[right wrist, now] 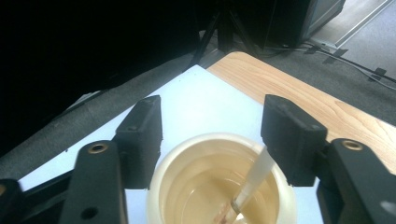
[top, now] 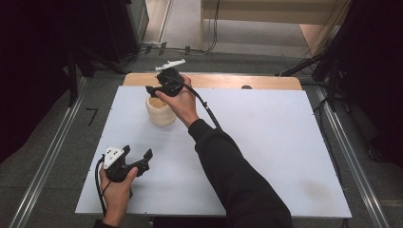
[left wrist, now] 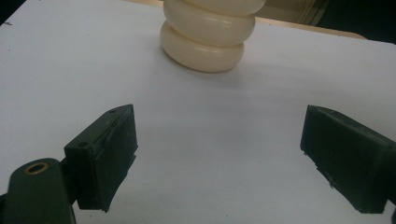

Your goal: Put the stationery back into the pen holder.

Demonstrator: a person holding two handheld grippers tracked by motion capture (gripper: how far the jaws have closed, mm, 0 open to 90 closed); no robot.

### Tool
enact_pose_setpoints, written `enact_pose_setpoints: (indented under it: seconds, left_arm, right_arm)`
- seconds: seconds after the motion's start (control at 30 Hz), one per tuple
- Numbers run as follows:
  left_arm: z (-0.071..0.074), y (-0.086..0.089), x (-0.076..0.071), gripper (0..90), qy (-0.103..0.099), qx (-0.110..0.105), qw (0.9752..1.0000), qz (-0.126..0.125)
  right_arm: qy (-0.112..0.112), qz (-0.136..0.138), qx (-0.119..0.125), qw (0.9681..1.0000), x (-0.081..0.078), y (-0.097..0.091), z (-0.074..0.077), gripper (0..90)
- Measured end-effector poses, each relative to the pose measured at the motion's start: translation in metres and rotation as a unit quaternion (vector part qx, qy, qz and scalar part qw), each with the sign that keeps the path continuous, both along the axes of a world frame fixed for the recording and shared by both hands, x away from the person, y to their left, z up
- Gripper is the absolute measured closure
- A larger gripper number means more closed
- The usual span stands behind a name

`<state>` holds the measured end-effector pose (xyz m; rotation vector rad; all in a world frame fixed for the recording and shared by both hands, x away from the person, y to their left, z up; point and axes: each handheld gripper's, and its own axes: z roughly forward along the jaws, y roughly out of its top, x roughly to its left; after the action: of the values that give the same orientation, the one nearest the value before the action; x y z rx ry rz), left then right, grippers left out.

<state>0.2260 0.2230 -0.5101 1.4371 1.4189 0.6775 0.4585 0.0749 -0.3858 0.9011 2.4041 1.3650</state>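
A: Right gripper (right wrist: pixel 212 140)?
B: Jaws apart, gripping nothing, poised over the cup (right wrist: pixel 219 186); a stick (right wrist: pixel 254 179) leans inside it, just under one jaw.
A: Left gripper (left wrist: pixel 219 158)?
B: Wide, empty, the cup ahead of it.

One ribbed cream cup (top: pixel 160 112), one pale stick (right wrist: pixel 252 179) inside it, two tools: left (top: pixel 139 158), right (top: pixel 153 90).

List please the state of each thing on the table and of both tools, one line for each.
Cream ribbed cup: upright, open on top, a stick inside it.
Pale stick: leaning on the cup's rim, lower end at the bottom.
Right tool: open, above the cup, nothing between its jaws.
Left tool: open, empty, low over the white table, apart from the cup.
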Motion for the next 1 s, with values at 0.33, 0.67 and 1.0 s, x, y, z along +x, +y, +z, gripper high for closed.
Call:
enact_pose_setpoints:
  seconds: [0.33, 0.67, 1.0]
  left_arm:
    - [0.0, -0.001, 0.0, 11.4, 0.002, 0.001, 1.0, -0.002]
    - [-0.001, -0.001, 0.0, 11.4, 0.004, 0.003, 1.0, -0.001]
    - [-0.001, -0.001, 0.001, 11.4, 0.004, 0.005, 1.0, -0.001]
  right_arm:
    - [0.011, -0.01, 0.014, 0.9998, -0.001, -0.018, -0.008, 30.8]
    - [0.02, -0.015, 0.009, 0.9996, -0.004, -0.039, -0.021, 27.5]
    - [0.02, -0.018, 0.002, 0.9996, -0.018, -0.071, -0.03, 25.3]
